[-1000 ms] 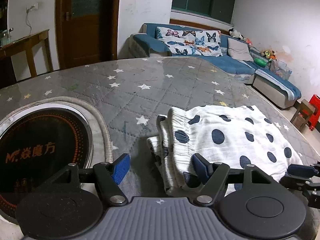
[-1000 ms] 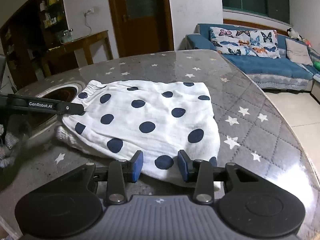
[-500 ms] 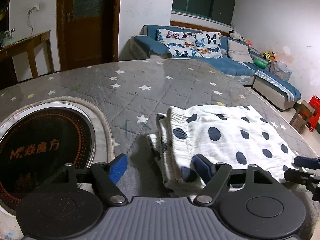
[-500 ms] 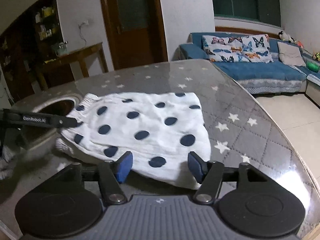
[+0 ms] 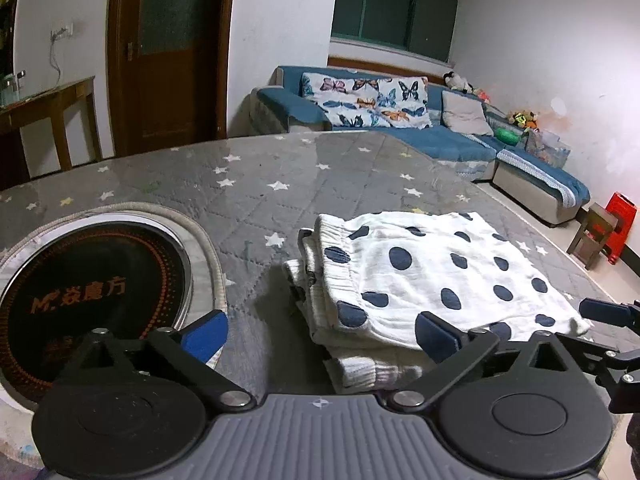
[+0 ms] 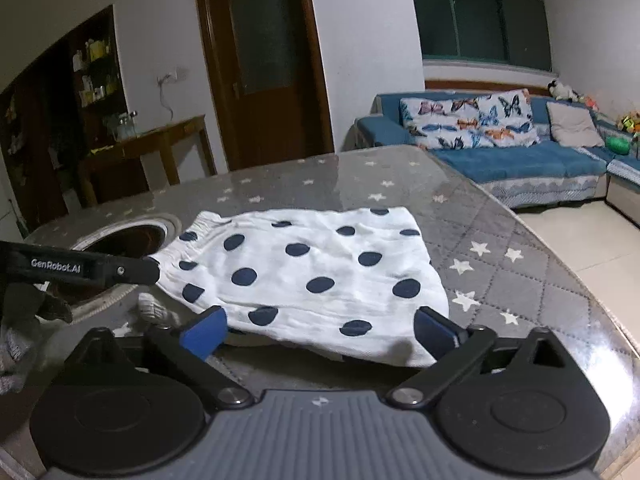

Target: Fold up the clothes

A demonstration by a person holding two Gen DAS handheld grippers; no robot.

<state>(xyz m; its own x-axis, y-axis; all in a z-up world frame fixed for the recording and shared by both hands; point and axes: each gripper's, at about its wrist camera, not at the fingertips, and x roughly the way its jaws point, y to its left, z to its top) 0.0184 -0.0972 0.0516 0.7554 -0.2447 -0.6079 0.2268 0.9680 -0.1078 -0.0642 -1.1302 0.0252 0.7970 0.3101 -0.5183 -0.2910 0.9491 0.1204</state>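
Note:
A white garment with dark blue dots (image 5: 432, 276) lies folded flat on the grey star-patterned table (image 5: 256, 200), its ribbed waistband layers stacked at the left end. It also shows in the right wrist view (image 6: 312, 272). My left gripper (image 5: 320, 338) is open and empty, just short of the waistband end. My right gripper (image 6: 320, 330) is open and empty, just short of the garment's near edge. The left gripper's arm (image 6: 80, 270) shows at the left of the right wrist view.
A round black induction cooker (image 5: 80, 300) is set into the table to the left of the garment. The table's curved edge (image 6: 580, 280) runs close on the right. A blue sofa (image 5: 400, 120), a wooden door and a side table stand beyond.
Both grippers have opened wider and pulled back a little from the garment. The right gripper went from nearly shut to wide open. The garment has stayed flat.

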